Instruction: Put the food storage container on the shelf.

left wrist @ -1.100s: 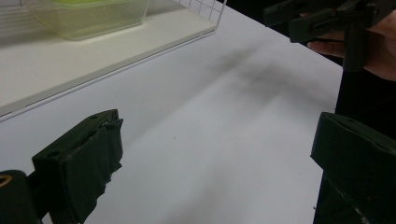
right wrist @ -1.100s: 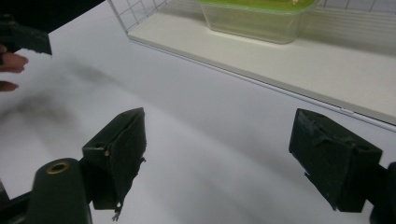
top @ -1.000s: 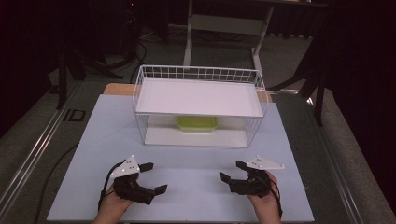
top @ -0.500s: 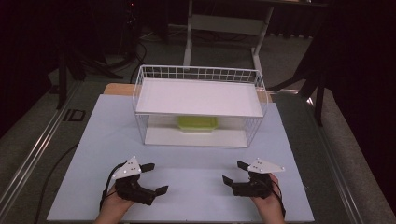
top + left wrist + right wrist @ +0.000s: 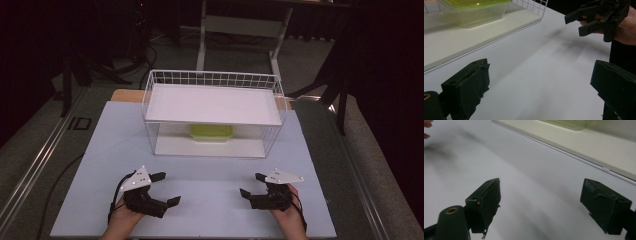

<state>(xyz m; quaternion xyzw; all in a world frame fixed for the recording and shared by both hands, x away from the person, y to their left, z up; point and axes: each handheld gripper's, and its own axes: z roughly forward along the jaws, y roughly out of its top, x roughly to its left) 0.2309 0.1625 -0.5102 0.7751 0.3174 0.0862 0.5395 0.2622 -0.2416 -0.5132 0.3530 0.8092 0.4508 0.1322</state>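
A white wire rack point(image 5: 212, 82) stands at the back middle of the table, with a white board as its upper level. On its lower board point(image 5: 210, 146) sits a clear container with a yellow-green lid point(image 5: 211, 132), also seen in the left gripper view point(image 5: 474, 11) and the right gripper view point(image 5: 569, 123). My left gripper point(image 5: 167, 188) is open near the front left, pointing right and nothing lies between its jaws point(image 5: 539, 85). My right gripper point(image 5: 251, 184) is open at the front right, pointing left and empty point(image 5: 541, 200). It also shows in the left gripper view point(image 5: 575, 23).
A pale blue-white mat point(image 5: 210, 205) covers the table between the grippers and the rack. The lower board's front edge point(image 5: 564, 152) runs close ahead of the right gripper. Dark floor, cables and a desk frame point(image 5: 240, 25) lie beyond the table.
Both grippers stay open and nearly in place. The right gripper has drifted slightly toward the near edge.
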